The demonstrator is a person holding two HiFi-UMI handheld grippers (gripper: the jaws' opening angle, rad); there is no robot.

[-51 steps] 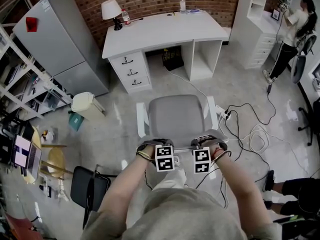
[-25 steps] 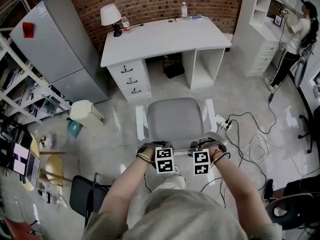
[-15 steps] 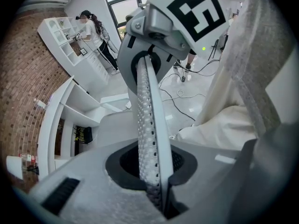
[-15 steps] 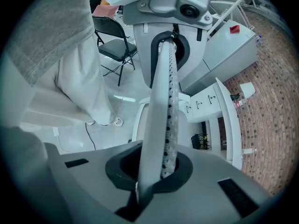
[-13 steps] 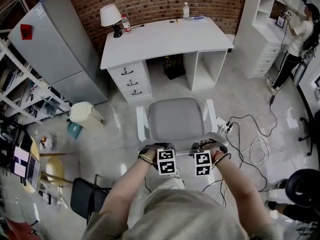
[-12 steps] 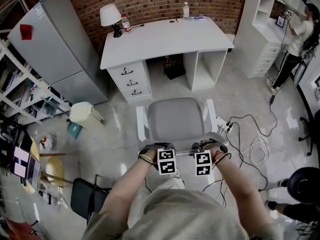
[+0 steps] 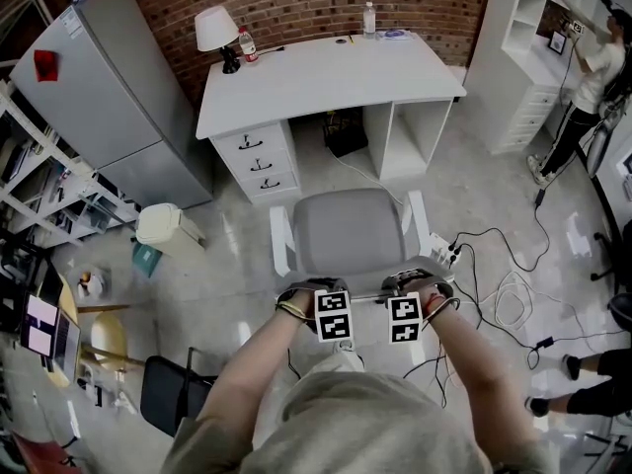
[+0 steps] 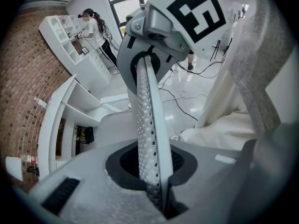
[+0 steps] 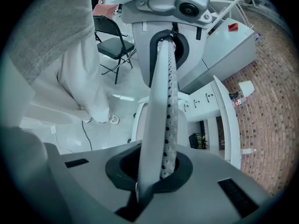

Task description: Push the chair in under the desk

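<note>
- Left gripper (image 7: pixel 316 291) and right gripper (image 7: pixel 408 285): jaws are clenched on the back edge of the chair (image 7: pixel 348 227).
- Chair is found at 6 o'clock of the desk surface (image 7: pixel 331 67), apart, not under it.

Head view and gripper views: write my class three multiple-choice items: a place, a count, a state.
1. Where does the table lamp stand? A on the white desk; B on the fridge; C on the floor.
2. How many drawers does the desk show? A one; B three; C five.
3. What are the left gripper and right gripper doing? A hanging open; B holding a bottle; C clamping the backrest of the chair.
Key: 1 A, its base sits on the desk top; 2 B, three handled fronts are stacked; 3 C, its perforated edge sits between both closed jaw pairs.
</note>
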